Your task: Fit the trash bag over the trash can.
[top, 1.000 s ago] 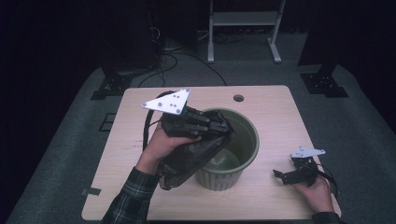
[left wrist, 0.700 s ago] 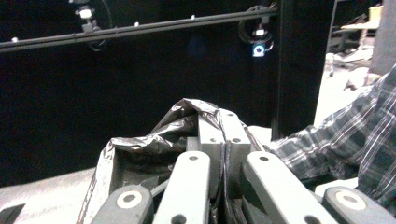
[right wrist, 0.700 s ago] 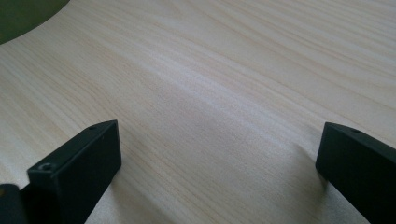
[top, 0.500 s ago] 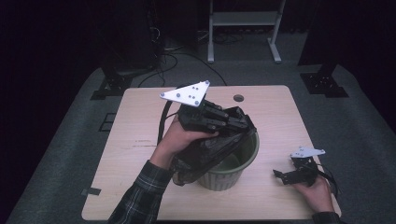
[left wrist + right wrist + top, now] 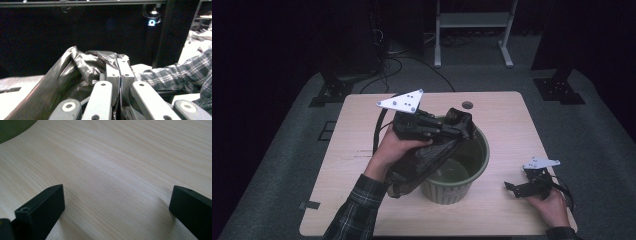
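Left gripper (image 5: 457, 127): clamped on black bin liner (image 5: 422, 160), above green bin (image 5: 462, 172). Right gripper (image 5: 514, 188): jaws apart, idle on table (image 5: 512, 115). Risk: thin film may slip or tear if tugged.

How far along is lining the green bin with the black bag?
Done: the left hand-held gripper is shut on the black bag, over the green bin.
In hand: one part of the bag hangs down the bin's outside and the rest is bunched above the rim.
Left: spreading it inside and around the rim. The right hand-held gripper rests open on the table.
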Available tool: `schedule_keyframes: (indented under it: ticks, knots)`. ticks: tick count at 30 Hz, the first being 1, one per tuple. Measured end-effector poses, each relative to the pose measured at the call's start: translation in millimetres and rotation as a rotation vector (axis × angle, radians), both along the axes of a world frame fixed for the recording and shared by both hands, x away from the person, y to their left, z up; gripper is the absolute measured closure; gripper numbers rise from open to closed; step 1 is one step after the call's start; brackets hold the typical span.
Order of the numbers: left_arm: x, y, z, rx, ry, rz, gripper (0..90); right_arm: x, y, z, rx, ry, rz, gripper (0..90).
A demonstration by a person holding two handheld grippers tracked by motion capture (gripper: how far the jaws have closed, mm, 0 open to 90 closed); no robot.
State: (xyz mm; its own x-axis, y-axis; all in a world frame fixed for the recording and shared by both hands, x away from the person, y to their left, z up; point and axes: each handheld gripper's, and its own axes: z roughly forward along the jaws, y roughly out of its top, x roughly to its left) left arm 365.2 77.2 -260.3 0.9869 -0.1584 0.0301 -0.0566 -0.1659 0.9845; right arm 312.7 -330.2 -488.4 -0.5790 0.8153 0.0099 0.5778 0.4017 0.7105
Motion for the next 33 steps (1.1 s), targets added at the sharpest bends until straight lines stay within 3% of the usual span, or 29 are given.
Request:
schedule_keyframes:
  ticks: [6, 13, 17, 21, 24, 28, 33]
  knots:
    - [10.7, 18.1, -15.9, 0.023, 0.045, 0.077, 88.3, 0.1, 0.0, 0.0, 0.000, 0.000, 0.000, 0.0]
    - [19.7, 27.6, -30.0, 0.081, 0.081, 0.158, 87.3, 0.1, 0.0, 0.0, 0.000, 0.000, 0.000, 0.0]
    - [22.5, 28.5, -34.8, 0.131, 0.093, 0.203, 85.5, 0.1, 0.0, 0.0, 0.000, -0.001, 0.000, 0.0]
    - [23.1, 27.4, -38.3, 0.144, 0.090, 0.211, 82.0, 0.1, 0.0, 0.0, 0.000, 0.000, 0.000, 0.0]
    - [23.8, 24.5, -40.7, 0.182, 0.080, 0.238, 79.6, 0.1, 0.0, 0.0, 0.000, -0.001, 0.000, 0.0]
    - [23.8, 22.0, -42.1, 0.183, 0.075, 0.243, 71.8, 0.1, 0.0, 0.0, 0.000, -0.001, 0.000, 0.0]
    - [21.9, 22.2, -41.1, 0.169, 0.064, 0.241, 53.3, 0.1, 0.0, 0.0, 0.000, 0.000, -0.001, 0.0]
